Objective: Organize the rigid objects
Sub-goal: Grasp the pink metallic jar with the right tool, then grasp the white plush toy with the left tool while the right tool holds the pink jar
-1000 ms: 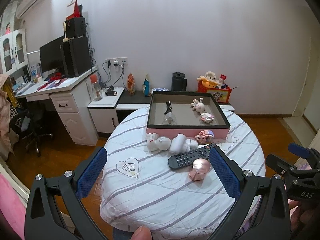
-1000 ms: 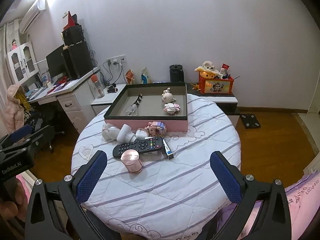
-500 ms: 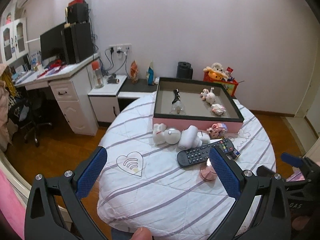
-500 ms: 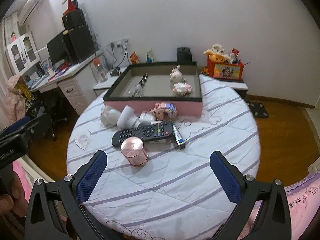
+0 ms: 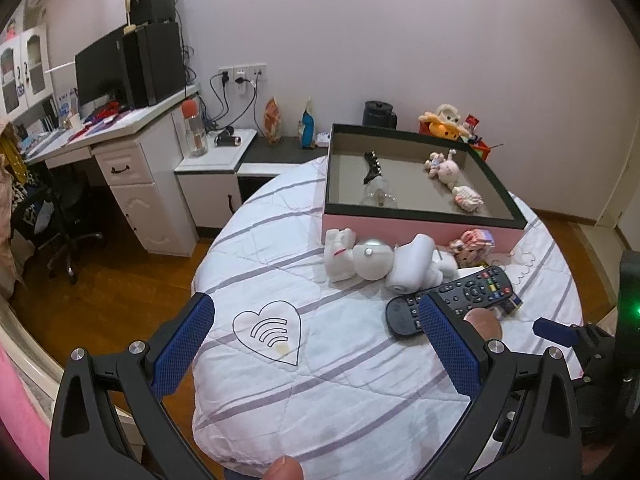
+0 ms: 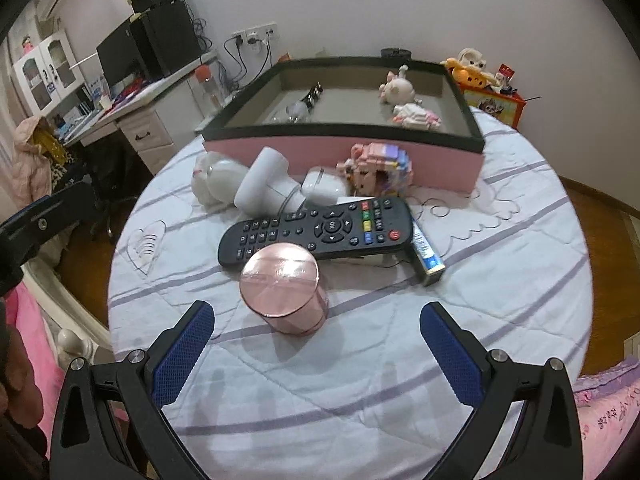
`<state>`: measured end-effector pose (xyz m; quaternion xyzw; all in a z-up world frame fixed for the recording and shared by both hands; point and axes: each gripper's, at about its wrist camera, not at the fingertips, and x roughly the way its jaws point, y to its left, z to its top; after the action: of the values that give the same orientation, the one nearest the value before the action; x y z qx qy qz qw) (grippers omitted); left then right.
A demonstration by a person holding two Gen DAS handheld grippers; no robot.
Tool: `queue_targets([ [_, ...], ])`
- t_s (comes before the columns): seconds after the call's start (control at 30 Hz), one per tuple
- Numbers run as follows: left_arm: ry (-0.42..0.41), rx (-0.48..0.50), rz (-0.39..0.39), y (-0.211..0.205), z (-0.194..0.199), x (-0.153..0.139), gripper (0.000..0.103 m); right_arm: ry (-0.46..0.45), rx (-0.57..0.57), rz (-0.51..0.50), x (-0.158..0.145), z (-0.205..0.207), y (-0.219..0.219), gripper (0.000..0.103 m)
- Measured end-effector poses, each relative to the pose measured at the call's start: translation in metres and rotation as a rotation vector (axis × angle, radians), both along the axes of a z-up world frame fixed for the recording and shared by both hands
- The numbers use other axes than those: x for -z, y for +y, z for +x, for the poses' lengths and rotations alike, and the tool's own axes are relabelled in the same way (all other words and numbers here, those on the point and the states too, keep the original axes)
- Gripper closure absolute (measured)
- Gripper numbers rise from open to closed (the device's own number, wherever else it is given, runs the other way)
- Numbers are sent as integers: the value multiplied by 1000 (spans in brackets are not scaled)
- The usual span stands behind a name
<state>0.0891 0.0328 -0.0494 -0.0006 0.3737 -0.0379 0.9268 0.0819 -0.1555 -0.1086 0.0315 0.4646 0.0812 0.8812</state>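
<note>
Pink tin [image 6: 283, 287] stands upright on the striped cover of the round table [image 6: 500, 300], near its front edge, just ahead of the right gripper [image 6: 316, 344] and between the lines of its two blue pads. Right gripper jaws wide apart, nothing held; pads clear of the tin on both sides.

Remote [image 6: 316, 232] lies flat directly behind the tin, buttons up, long axis across the table; the tin's far rim overlaps its near edge in view, contact not resolvable. A small blue-and-white tube [image 6: 426, 250] lies at the remote's right end, partly under it. Behind the remote: white figure [image 6: 248, 182] on its side, and a pink block toy [image 6: 378, 168] against the front wall of the tray.

Tray [image 6: 340, 152], pink-sided with dark rim, sits at the table's far side. Inside: a black clip [image 5: 371, 166] and a clear bulb-like item [image 5: 378, 198] at left, a pink plush [image 5: 442, 166] and a small pink-white piece [image 5: 467, 199] at right.

Left gripper [image 5: 316, 336] hangs over the table's left front, above a heart print [image 5: 267, 330] on the cover. Jaws wide apart, nothing held. Its right pad hides part of the remote and tin in the left wrist view.

Background: desk [image 5: 120, 132] with monitor [image 5: 102, 70] at left.
</note>
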Motion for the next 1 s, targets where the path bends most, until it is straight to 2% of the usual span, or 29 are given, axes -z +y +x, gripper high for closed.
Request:
queue_targets([
  [0.23,36,-2,8,1,15,16,0,40,-1,1,21,17,6,4],
  [0.3,45,-3,9,3,19,20,0,48,-8,-1,26,21,9,17],
  [0.33,50,-3,9,3,20,22,0,60,-17,3,29,23,11,31],
  [0.37,57,-3,9,3,22,24,0,66,-19,-1,32,25,12,40],
  [0.43,66,-1,10,3,26,28,0,53,-29,-17,33,26,15,46],
  [0.47,68,0,10,3,27,29,0,51,-37,-7,32,26,16,54],
  [0.63,92,12,-7,0,39,39,0,44,-42,26,31,25,8,54],
  [1.0,129,41,-43,-18,84,60,0,49,-32,28,28,28,-3,54],
])
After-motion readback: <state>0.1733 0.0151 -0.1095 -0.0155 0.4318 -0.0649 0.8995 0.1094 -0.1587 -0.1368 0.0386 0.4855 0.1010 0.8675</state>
